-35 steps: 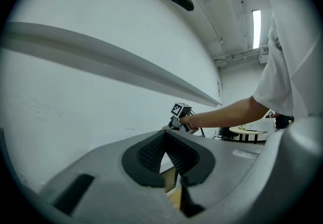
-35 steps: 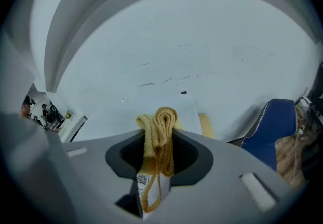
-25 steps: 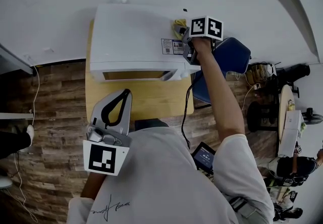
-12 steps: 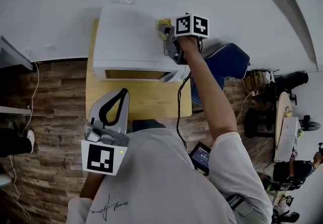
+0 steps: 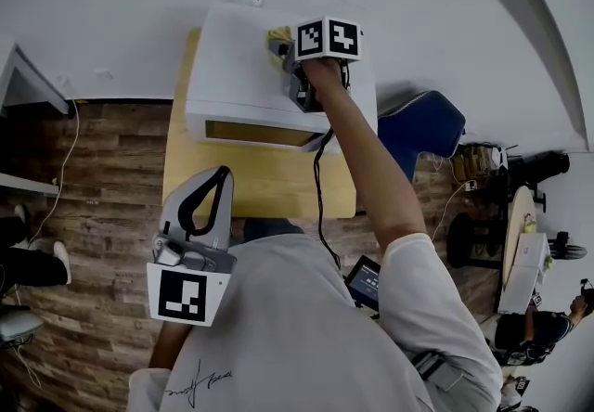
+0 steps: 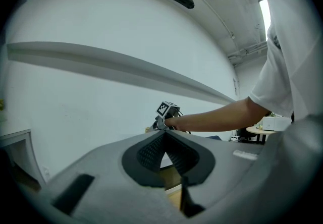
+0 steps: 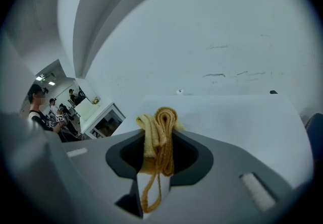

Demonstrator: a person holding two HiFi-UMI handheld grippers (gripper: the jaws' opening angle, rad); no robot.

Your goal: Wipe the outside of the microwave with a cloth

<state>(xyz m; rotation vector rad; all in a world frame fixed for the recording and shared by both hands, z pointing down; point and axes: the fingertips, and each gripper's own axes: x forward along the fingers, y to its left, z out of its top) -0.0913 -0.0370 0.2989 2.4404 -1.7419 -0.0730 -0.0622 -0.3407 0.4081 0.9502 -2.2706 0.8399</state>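
Observation:
A white microwave (image 5: 243,76) stands on a small wooden table (image 5: 251,186) against the wall. My right gripper (image 5: 283,50) is over the microwave's top, near its back middle, shut on a folded yellow cloth (image 7: 159,134); the cloth (image 5: 277,36) bulges out past the jaws onto the white top panel (image 7: 237,117). My left gripper (image 5: 215,180) hovers low near my body, in front of the table, shut with nothing between its fingers (image 6: 162,140). The left gripper view looks toward the right gripper and arm.
A blue chair (image 5: 429,125) stands right of the table. Wooden floor lies on both sides. A cable (image 5: 320,206) hangs from the right gripper across the table. White furniture (image 5: 23,85) sits at far left; clutter and a round table at far right.
My right gripper has slid left across the microwave's top with the cloth, from near the right edge toward the middle. The left gripper has hardly moved.

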